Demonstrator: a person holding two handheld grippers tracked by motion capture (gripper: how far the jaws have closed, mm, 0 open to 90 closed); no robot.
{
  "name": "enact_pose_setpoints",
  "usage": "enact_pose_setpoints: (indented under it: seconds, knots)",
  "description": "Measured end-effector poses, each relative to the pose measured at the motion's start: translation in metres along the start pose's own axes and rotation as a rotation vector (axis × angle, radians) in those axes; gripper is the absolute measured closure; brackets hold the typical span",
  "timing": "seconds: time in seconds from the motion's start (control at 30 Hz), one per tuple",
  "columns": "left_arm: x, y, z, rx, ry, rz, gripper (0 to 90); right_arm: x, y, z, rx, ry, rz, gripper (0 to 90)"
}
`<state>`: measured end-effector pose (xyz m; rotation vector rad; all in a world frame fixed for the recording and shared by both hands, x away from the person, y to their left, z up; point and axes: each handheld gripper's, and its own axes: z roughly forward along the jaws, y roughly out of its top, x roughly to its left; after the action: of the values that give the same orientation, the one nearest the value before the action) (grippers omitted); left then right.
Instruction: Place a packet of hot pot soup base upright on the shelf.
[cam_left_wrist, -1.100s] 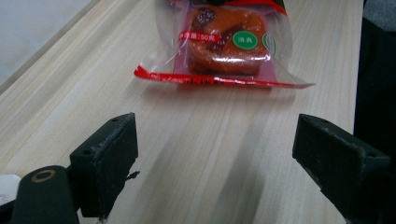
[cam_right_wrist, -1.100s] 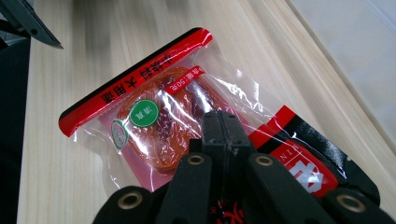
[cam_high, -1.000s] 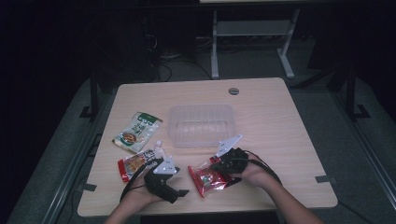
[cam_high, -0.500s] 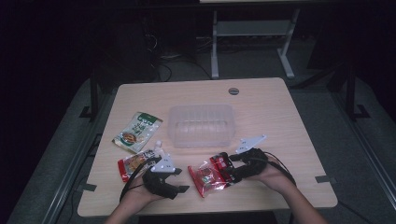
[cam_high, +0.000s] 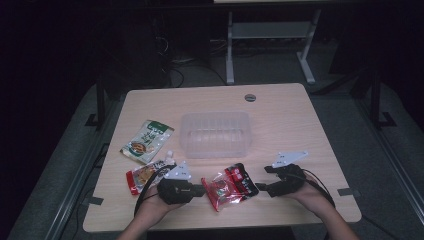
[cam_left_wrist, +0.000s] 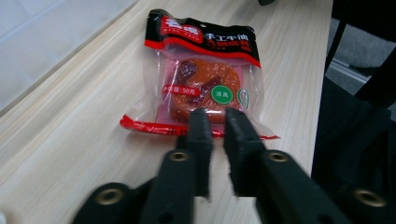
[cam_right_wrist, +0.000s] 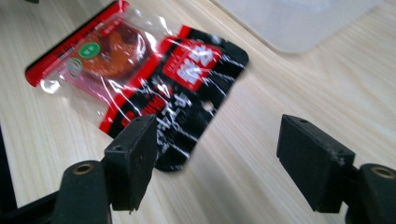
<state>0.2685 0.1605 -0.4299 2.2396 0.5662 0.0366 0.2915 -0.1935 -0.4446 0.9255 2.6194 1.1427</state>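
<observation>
Red-and-black snack packet lies flat on the desk, just in front of the clear tub. Left claw pressed nearly together at its sealed edge; right claw spread wide at its black end. Two more packets lie left of the tub.

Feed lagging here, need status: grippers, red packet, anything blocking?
Left gripper nearly closed, tips at the red snack packet. Right gripper open, beside it. Packet flat on table; nothing in the way.
</observation>
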Motion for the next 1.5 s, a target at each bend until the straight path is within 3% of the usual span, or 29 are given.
enact_pose_setpoints:
  seconds: [0.27, 0.67, 0.97, 1.07, 1.23, 1.3, 1.5]
  knots:
    - [0.002, 0.007, 0.022, 0.052, 0.017, 0.006, 89.5, -0.009, -0.002, -0.001, -0.004, -0.038, 0.014, 24.4]
    - [0.003, -0.001, 0.032, 0.115, 0.039, 0.029, 89.1, -0.011, 0.001, -0.002, -0.029, -0.044, 0.031, 20.5]
    - [0.003, -0.006, 0.036, 0.139, 0.047, 0.027, 89.2, -0.006, 0.008, 0.001, -0.060, 0.043, 0.042, 15.8]
    - [0.004, -0.005, 0.035, 0.152, 0.047, 0.042, 89.2, -0.001, 0.016, 0.006, -0.025, 0.084, 0.042, 13.7]
    - [0.004, -0.005, 0.035, 0.153, 0.050, 0.046, 89.2, 0.003, 0.025, 0.012, -0.027, 0.152, 0.048, 13.7]
    - [0.003, -0.005, 0.036, 0.140, 0.046, 0.022, 89.2, 0.003, 0.029, 0.017, -0.021, 0.166, 0.052, 13.7]
    - [0.003, -0.005, 0.036, 0.143, 0.053, 0.025, 89.5, 0.001, 0.033, 0.033, 0.010, 0.196, 0.079, 13.7]
